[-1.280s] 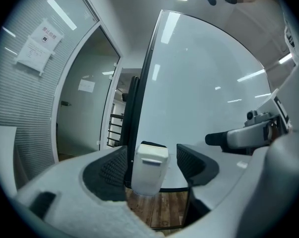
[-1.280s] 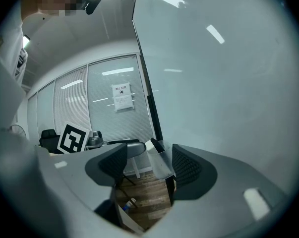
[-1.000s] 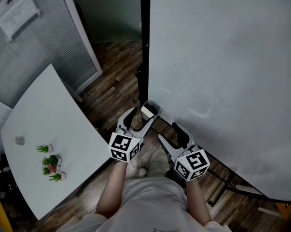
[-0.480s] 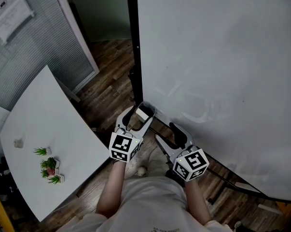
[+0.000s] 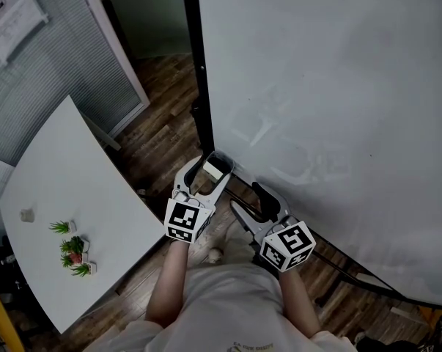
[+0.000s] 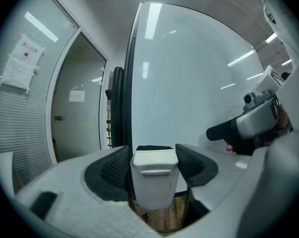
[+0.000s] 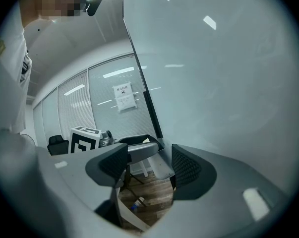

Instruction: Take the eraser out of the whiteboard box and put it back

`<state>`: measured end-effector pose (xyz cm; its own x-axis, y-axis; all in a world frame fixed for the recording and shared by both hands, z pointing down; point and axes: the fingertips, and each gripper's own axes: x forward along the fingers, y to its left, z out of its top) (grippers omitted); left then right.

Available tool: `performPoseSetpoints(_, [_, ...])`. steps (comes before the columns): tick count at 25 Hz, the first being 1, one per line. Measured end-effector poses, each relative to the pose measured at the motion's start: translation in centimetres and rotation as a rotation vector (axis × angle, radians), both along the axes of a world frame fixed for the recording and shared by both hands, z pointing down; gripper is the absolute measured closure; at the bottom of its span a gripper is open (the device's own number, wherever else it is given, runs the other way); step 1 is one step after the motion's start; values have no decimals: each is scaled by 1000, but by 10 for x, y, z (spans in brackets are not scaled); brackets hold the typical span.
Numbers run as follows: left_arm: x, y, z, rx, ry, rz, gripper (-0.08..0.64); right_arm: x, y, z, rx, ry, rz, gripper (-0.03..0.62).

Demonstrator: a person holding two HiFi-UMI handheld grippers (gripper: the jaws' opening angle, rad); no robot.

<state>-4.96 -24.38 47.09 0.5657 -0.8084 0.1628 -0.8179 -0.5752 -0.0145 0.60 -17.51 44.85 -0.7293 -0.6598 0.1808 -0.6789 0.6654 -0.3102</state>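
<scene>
Head view: at the lower left corner of the large white whiteboard (image 5: pixel 338 86), the left gripper (image 5: pixel 213 174) holds a small white block eraser (image 5: pixel 216 167), and the right gripper (image 5: pixel 251 200) is alongside. Left gripper view: the jaws, which have just been closing, clamp the eraser (image 6: pixel 154 182). Right gripper view: the jaws are apart and empty, beside the whiteboard.

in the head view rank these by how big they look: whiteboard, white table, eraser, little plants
1. whiteboard
2. white table
3. little plants, taken as a cluster
4. eraser; one plant alone looks about eraser-sized, so that pair is unsure
</scene>
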Motion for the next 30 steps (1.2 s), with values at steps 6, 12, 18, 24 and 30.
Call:
performPoseSetpoints(6, [2,1,-1,24,-18,-5,307,4,1,1,-12,0,14,313])
performPoseSetpoints(12, [2,1,-1,31,0,-10,306,6,1,2,-17,8,20,314])
performPoseSetpoints(18, [0,1,-2,34,24,-13,305,5,3,3,-25,32,19,321])
performPoseSetpoints(24, [0,2,1,32,22,-13,305,8,2,3,-19,27,31,328])
performPoseSetpoints(30, [0,1,-1,33,22,-17,302,12,1,3,-19,27,43,333])
